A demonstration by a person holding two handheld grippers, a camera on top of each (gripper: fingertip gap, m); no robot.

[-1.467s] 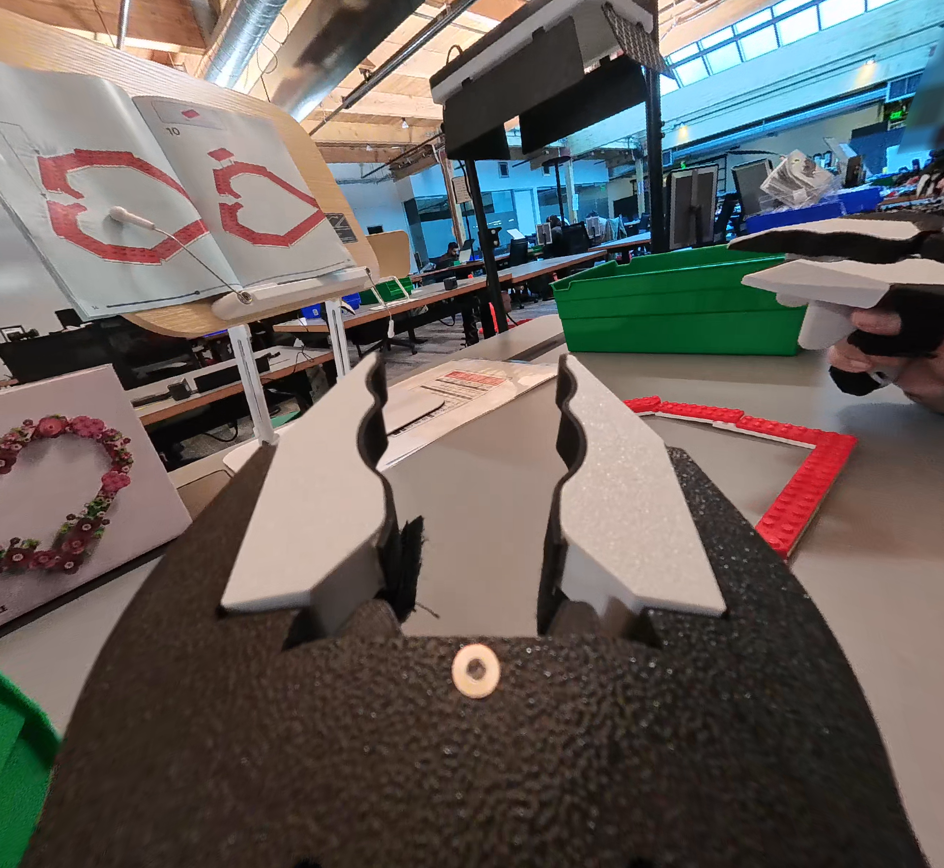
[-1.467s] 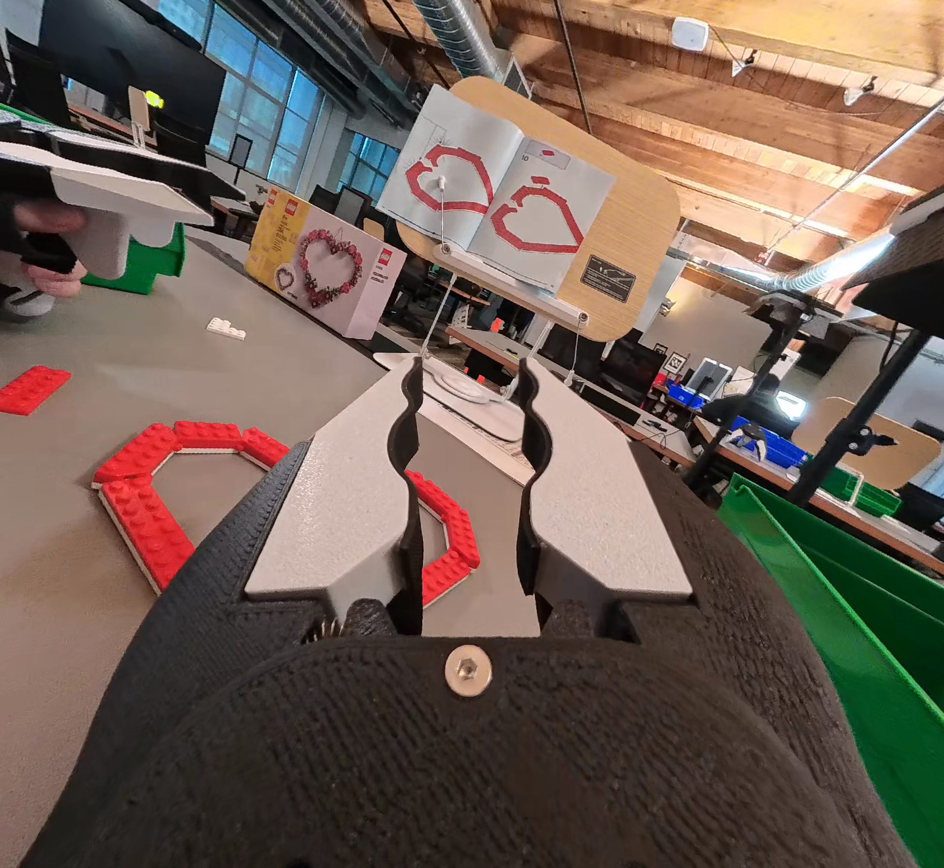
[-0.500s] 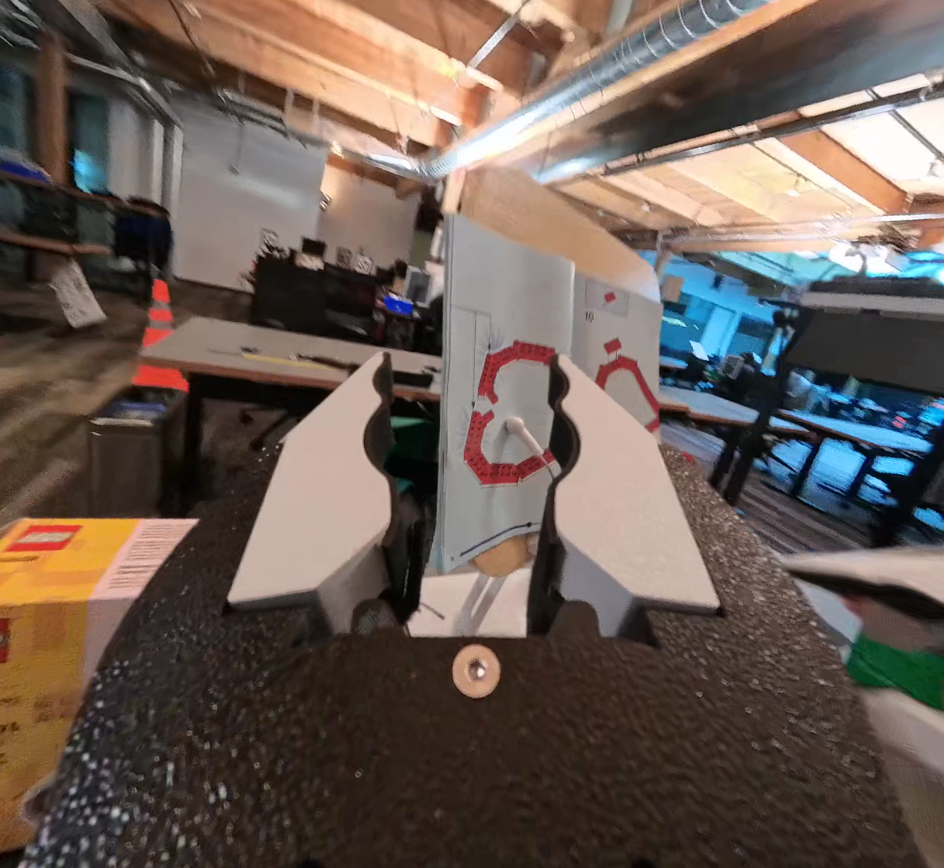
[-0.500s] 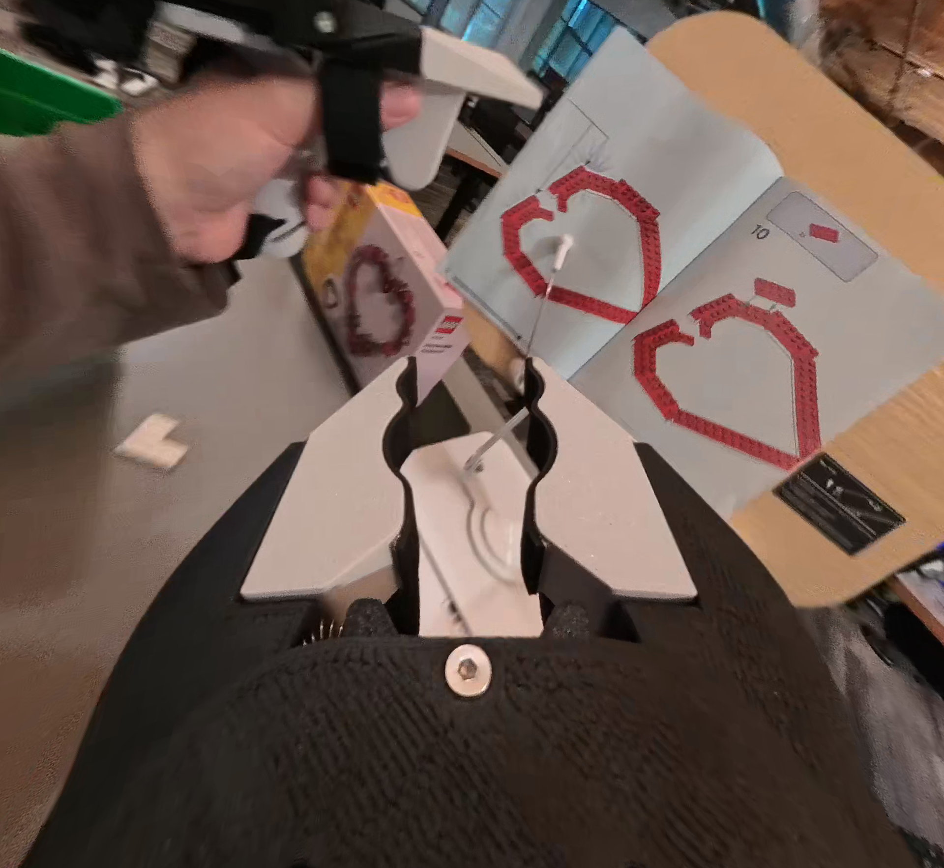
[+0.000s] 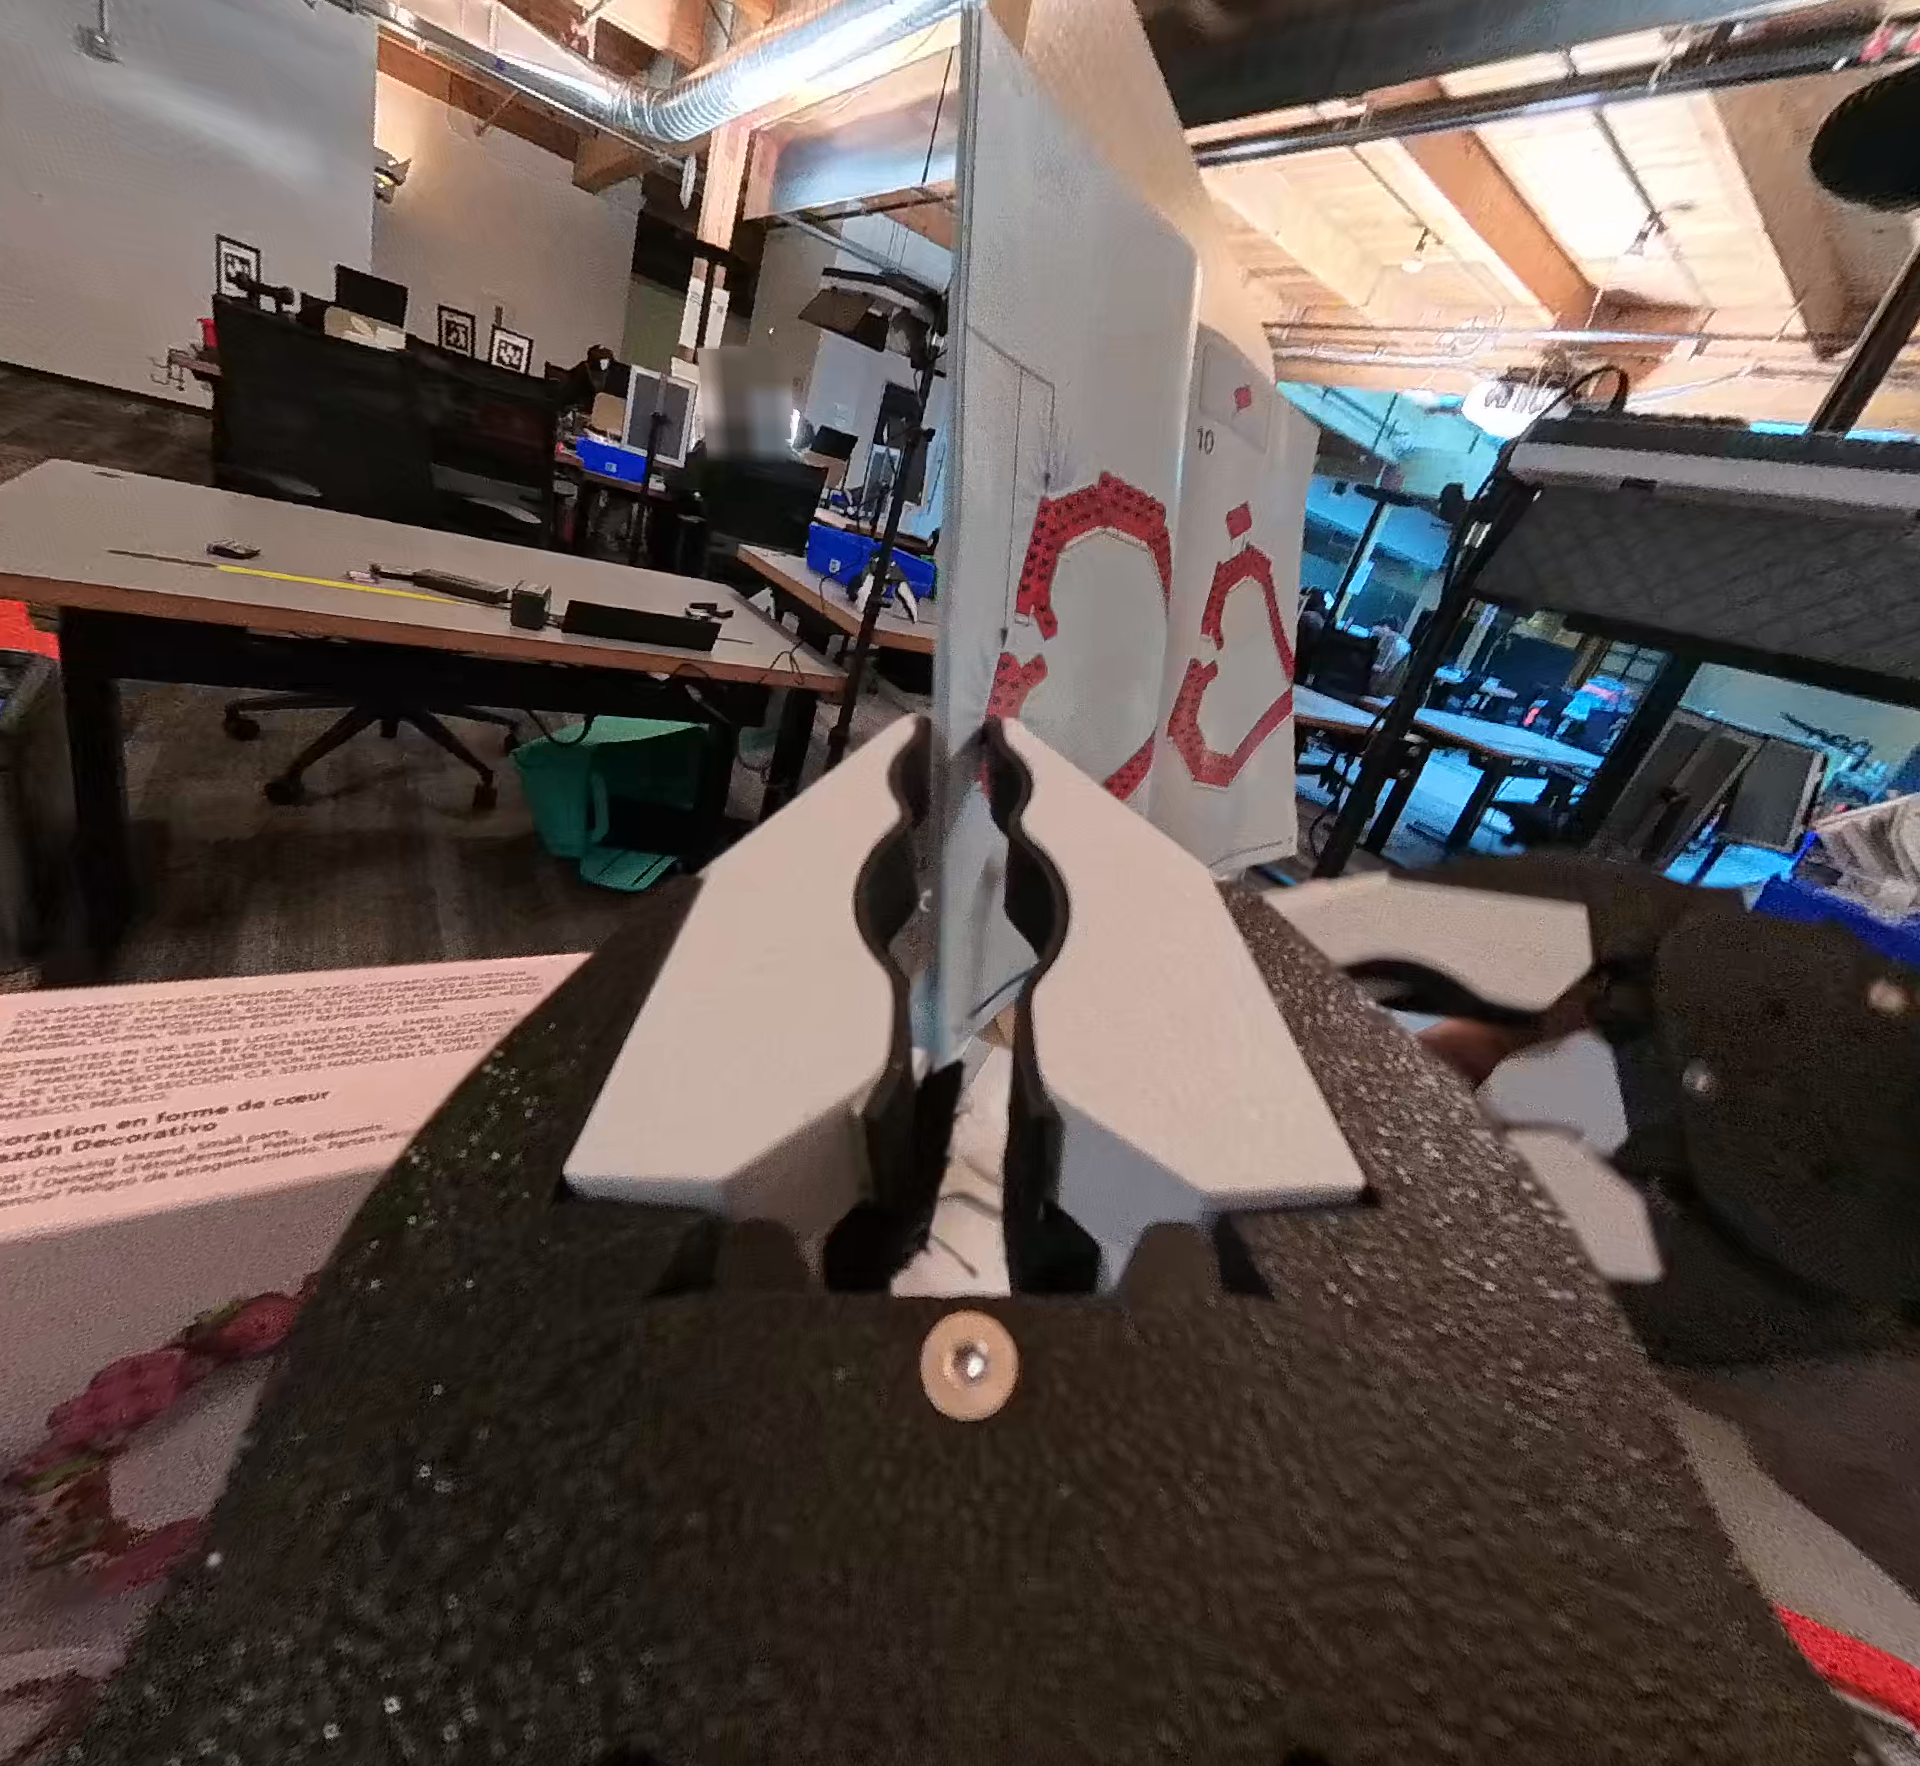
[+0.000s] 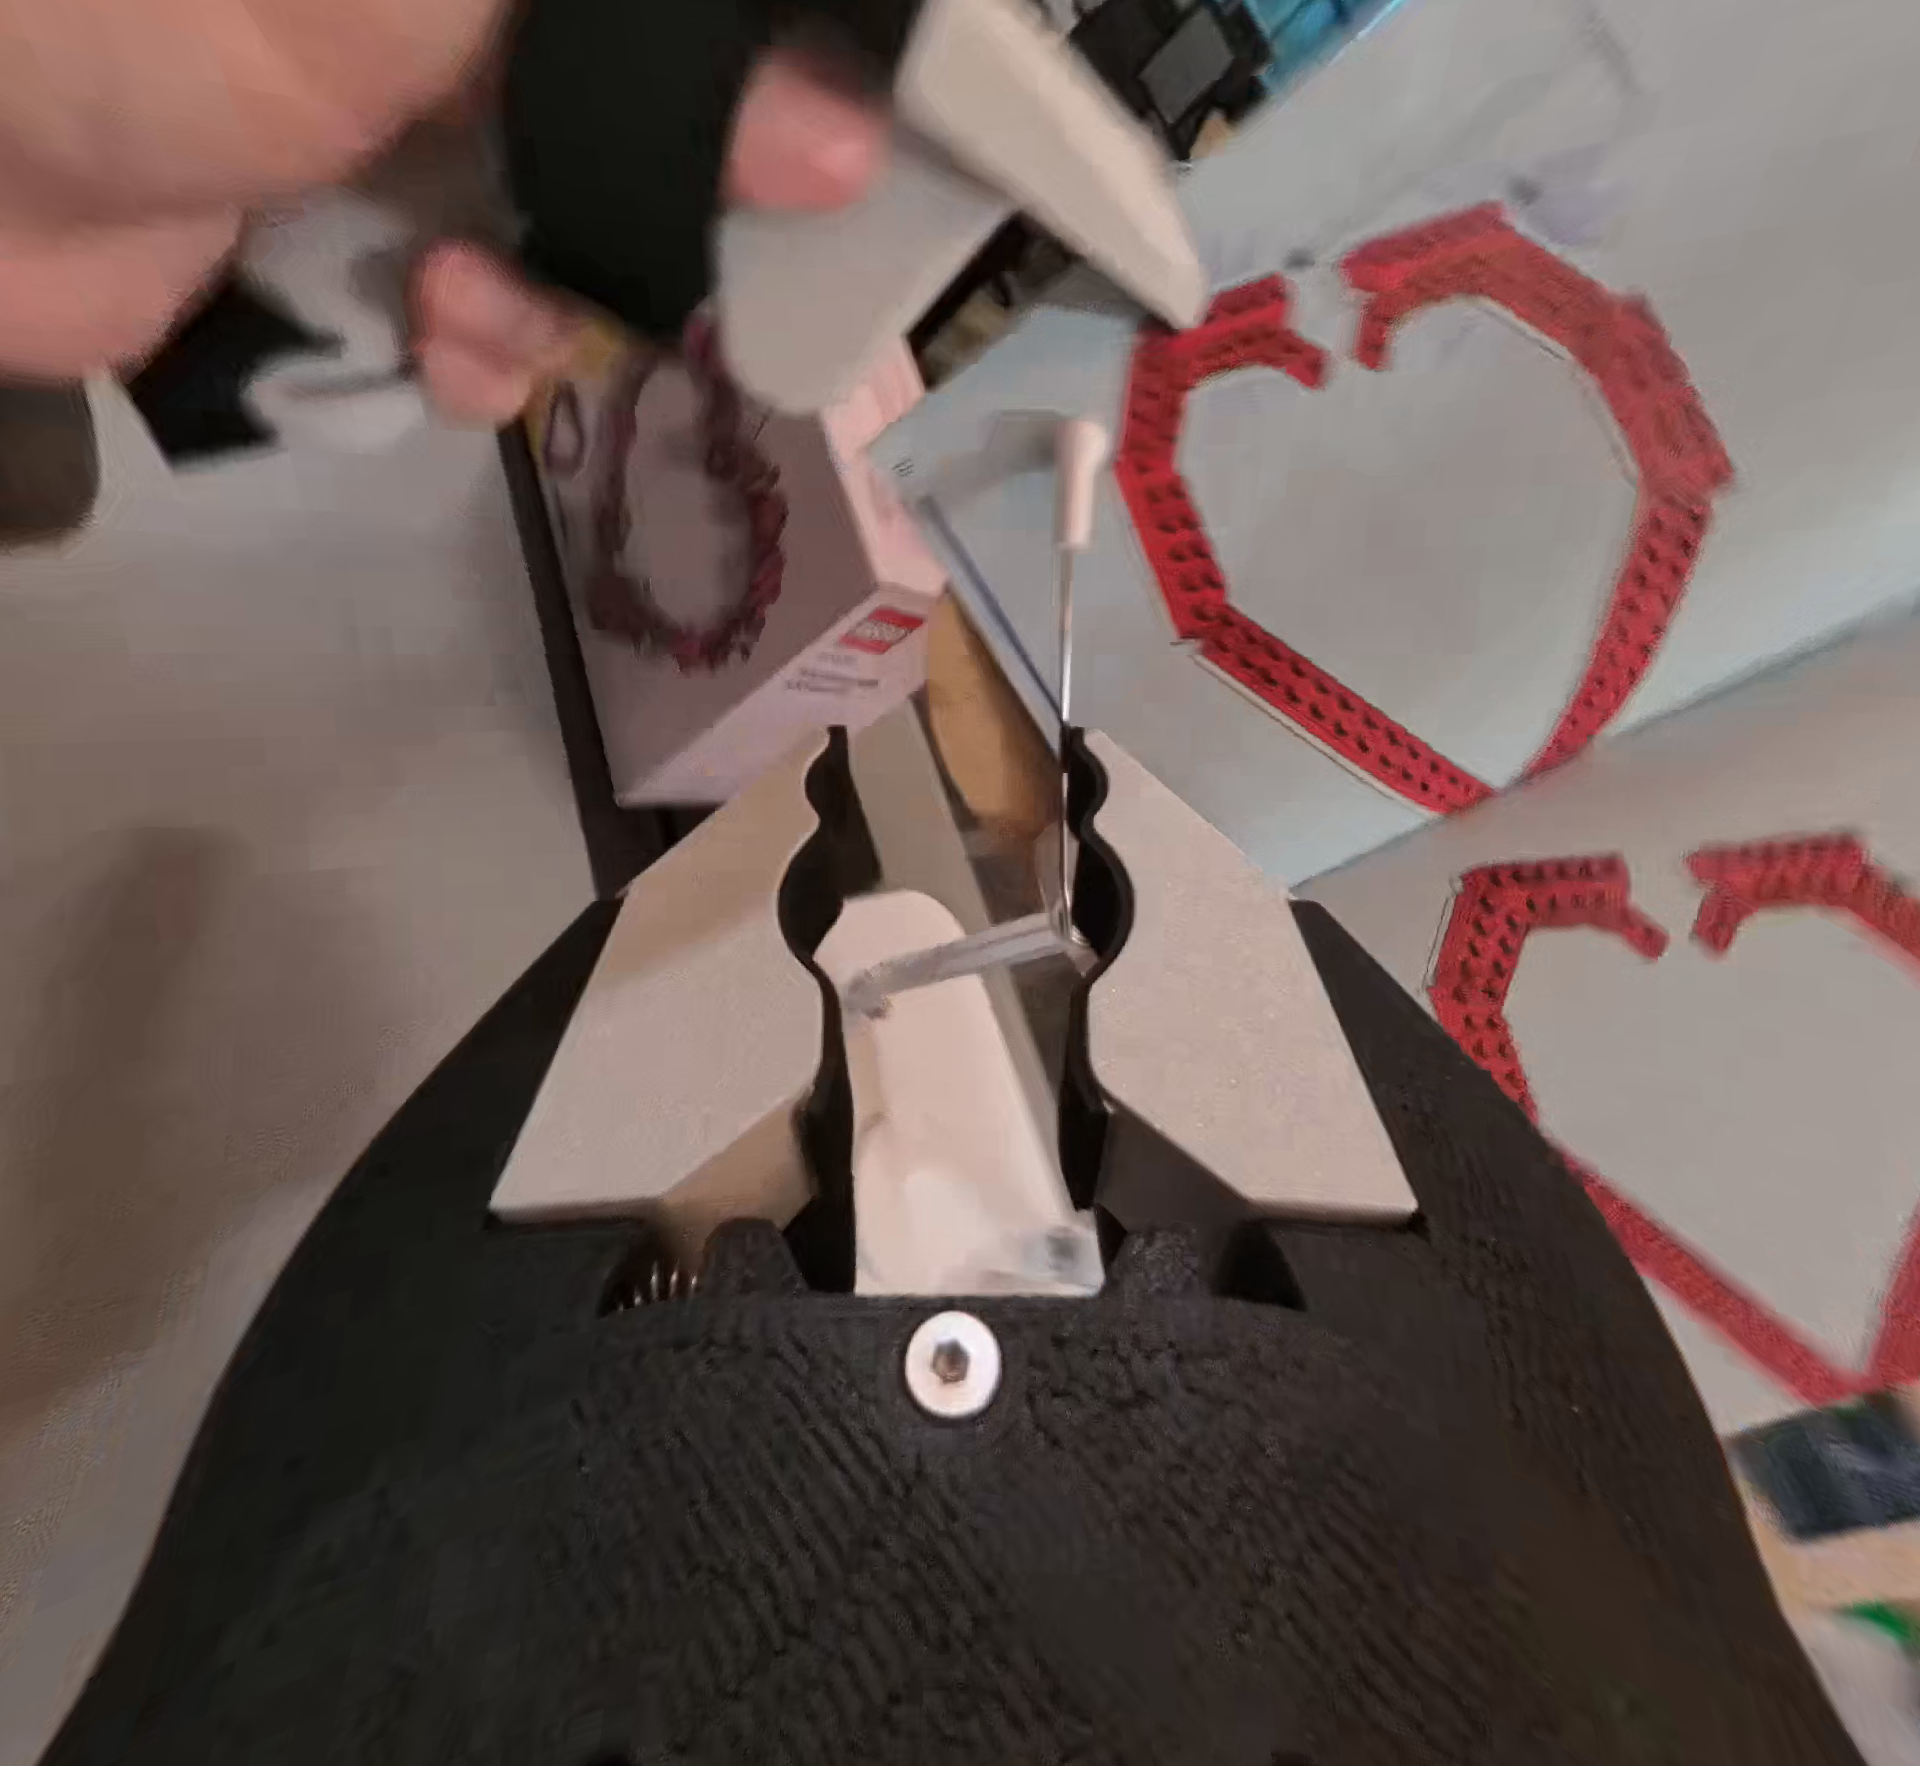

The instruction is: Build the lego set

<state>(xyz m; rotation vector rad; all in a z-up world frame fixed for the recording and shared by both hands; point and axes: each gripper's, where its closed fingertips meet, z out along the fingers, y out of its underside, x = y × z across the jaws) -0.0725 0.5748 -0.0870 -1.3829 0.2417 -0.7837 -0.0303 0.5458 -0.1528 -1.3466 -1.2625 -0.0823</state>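
Your left tongs [image 5: 954, 750] pinch the outer edge of the instruction booklet's [image 5: 1070, 469] left page, seen edge-on. Your right tongs [image 6: 956, 760] stand spread (nothing between them but air) at the stand's wire page-holder [image 6: 1065, 573]. The lego box [image 6: 748, 594] rests on the worktop [image 6: 260, 781] just beside the booklet.

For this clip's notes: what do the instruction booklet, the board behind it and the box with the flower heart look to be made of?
Instruction booklet: thin, matte printed paper; seen edge-on from the left wrist camera, the page is a sliver. Board behind it: pale wood or wood-look laminate with a rounded corner; grain too blurred to confirm. Box: probably printed cardboard with flat faces, crisp edges and a slight sheen.
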